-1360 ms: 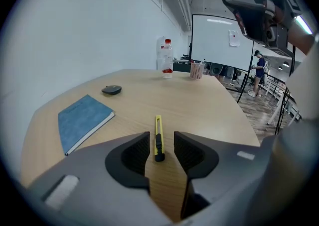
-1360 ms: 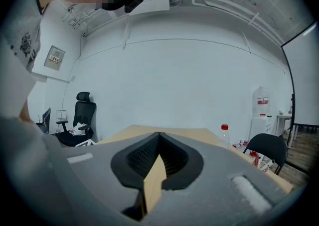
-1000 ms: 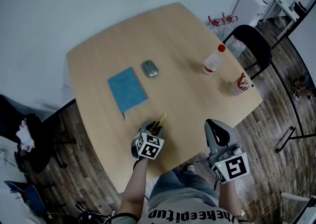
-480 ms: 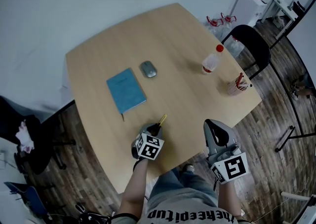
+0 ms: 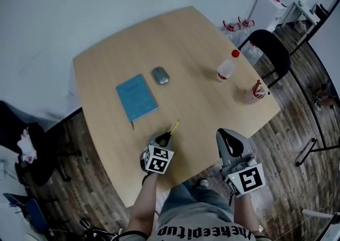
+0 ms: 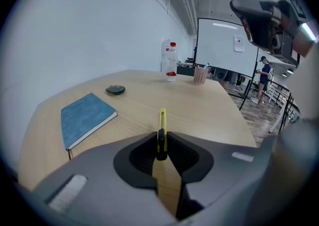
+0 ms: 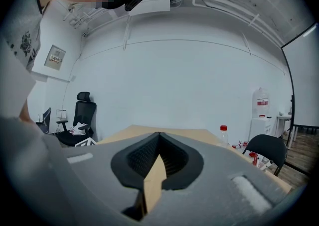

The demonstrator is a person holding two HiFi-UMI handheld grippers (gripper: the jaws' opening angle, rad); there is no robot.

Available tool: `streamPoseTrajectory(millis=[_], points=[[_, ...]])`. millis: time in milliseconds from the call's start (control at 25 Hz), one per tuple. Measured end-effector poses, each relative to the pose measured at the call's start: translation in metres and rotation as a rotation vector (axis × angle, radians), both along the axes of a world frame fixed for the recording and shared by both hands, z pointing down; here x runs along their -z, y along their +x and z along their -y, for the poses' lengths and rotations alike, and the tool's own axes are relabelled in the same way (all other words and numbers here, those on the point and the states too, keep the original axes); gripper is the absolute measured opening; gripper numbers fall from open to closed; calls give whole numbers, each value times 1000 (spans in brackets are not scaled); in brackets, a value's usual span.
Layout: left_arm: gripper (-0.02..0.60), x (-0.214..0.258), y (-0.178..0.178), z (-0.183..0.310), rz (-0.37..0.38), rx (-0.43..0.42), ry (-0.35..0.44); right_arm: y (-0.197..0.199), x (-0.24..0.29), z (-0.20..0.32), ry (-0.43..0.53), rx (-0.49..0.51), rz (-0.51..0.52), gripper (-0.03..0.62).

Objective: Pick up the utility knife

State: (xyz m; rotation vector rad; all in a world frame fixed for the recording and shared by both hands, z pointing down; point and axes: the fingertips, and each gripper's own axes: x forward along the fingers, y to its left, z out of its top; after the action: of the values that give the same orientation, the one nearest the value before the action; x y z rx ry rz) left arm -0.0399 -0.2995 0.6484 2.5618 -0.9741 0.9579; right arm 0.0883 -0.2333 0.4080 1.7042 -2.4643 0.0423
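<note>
The grey left hand-held gripper (image 5: 165, 139) and right hand-held gripper (image 5: 225, 135) carry black-and-white marker cubes (image 5: 157, 160). The person wears a lettered grey T-shirt (image 5: 207, 230).

Utility knife (image 5: 173, 128) (image 6: 161, 123): slim, yellow body w/ a black slider section toward its rear. It sits on edge, narrow side up, clamped btw the jaws of the left gripper (image 5: 166, 137) (image 6: 161, 151), which have just been closing; the pads press on the black part from both sides. The yellow front end sticks out past the jaw tips, pointing away from the person & slightly to the right in head view. Blade out or retracted: can't tell. Position: over the near part of the wooden table (image 5: 202, 102), close to its front edge. Whether the tip touches the tabletop or is lifted off: can't tell.
</note>
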Motion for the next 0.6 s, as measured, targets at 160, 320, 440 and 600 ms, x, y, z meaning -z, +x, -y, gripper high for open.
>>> streamPoseTrajectory(millis=[160,320,440,600], points=[[80,17,-5,-2,-62,49,24,-4,2,-1,6,21,2,2],[80,35,-11,-3,-102,93,63,-7,4,-1,11,44,2,2],[80,46,-16,-5,-123,118,90,-9,5,-1,16,59,3,1],[80,59,-21,-12,-144,145,130,-12,7,-4,25,79,8,2]])
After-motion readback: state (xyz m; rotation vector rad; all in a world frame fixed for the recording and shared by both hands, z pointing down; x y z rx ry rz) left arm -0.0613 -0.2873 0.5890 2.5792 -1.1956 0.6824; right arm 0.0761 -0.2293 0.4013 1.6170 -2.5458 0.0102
